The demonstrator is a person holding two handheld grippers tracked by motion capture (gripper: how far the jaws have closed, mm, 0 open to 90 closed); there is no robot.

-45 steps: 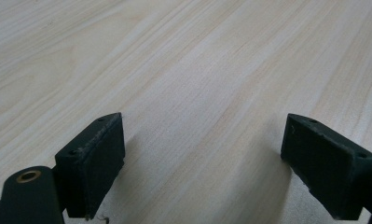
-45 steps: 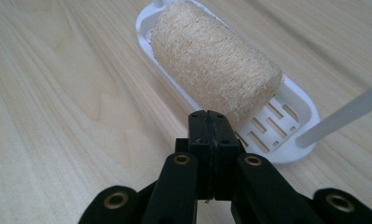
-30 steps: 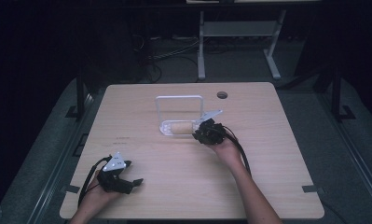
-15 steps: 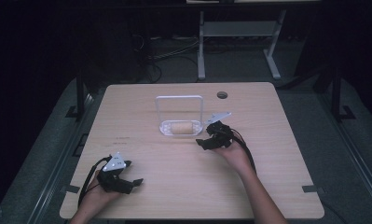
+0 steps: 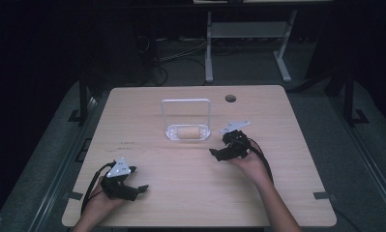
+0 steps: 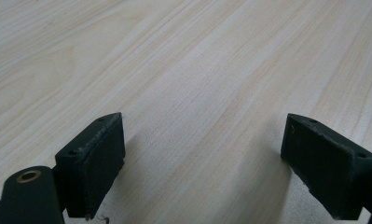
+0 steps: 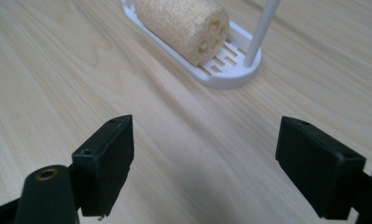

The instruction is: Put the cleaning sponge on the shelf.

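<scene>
I'm looking at the loofah piece lying on its side in the white slotted tray, under the tray's tall white wire handle, mid-table. My right gripper is sitting just beside the tray's right end, not touching it; its jaws have just been opening and are standing wide with nothing between them, bare table below. My left gripper is resting near the front left corner, well apart from the tray, jaws wide and empty too.

I'm judging the loofah light, dry, rough and springy, not slippery, not fragile. It should squash a bit under the pads. I'm thinking the best hold is across its round middle, coming from above, clear of the handle post. The tray looks light and may slide.
</scene>
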